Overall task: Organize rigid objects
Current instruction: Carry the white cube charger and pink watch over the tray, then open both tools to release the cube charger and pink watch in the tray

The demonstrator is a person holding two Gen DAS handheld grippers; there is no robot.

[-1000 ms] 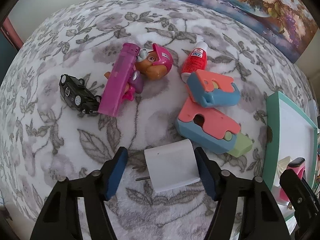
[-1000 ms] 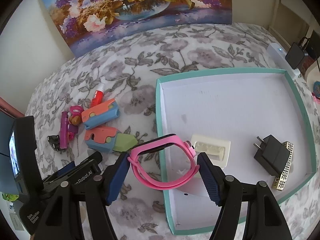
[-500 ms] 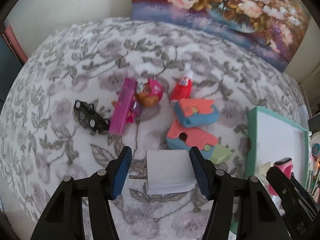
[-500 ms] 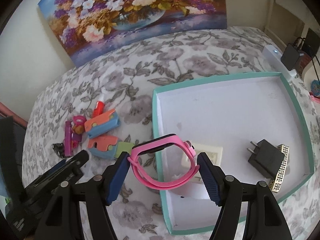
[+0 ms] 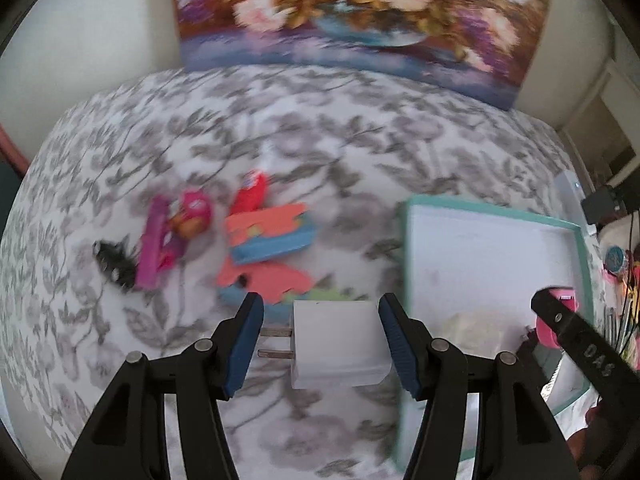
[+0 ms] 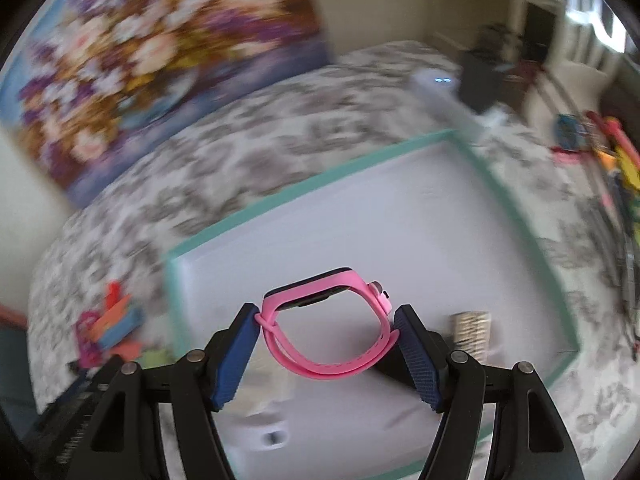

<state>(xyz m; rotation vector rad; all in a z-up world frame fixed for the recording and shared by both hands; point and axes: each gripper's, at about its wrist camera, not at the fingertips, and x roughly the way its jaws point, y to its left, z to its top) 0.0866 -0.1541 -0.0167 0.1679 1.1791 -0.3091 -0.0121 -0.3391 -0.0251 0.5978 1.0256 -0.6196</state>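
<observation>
White plug adapter (image 5: 338, 344) sits between the left gripper (image 5: 321, 346) fingers, prongs pointing to 9 o'clock at one pad, flat back against the other; clenched on it, held clear of the bedspread (image 5: 240, 120), approx. level w/ the tray (image 5: 404, 280) edge at 3 o'clock. Gripping across prongs-to-back probably keeps the block from twisting during carry. Right gripper (image 6: 326, 340) is clamped on the pink watch (image 6: 332, 324), pads squeezing the strap loop from both sides, watch face toward 12 o'clock; it hangs over the tray's white floor, so drop looks close. Strap is soft-ish, so the loop may spring when let go. In the tray already: a gold patterned piece (image 6: 470, 330) at 3 o'clock of the watch, something dark under the right pad, can't tell what, and a pale item at 6 o'clock, blurred. Still loose on the bed, at 10–11 o'clock from the adapter: orange/blue foam blocks (image 5: 268, 232), red glue bottle (image 5: 252, 194), pup figure (image 5: 190, 216), magenta bar (image 5: 150, 252), black toy car (image 5: 114, 262). Bed has grey floral cover; flower painting (image 5: 360, 20) leans on the wall at 12 o'clock; cluttered shelf stuff at far 3 o'clock. Both views are smeared.
</observation>
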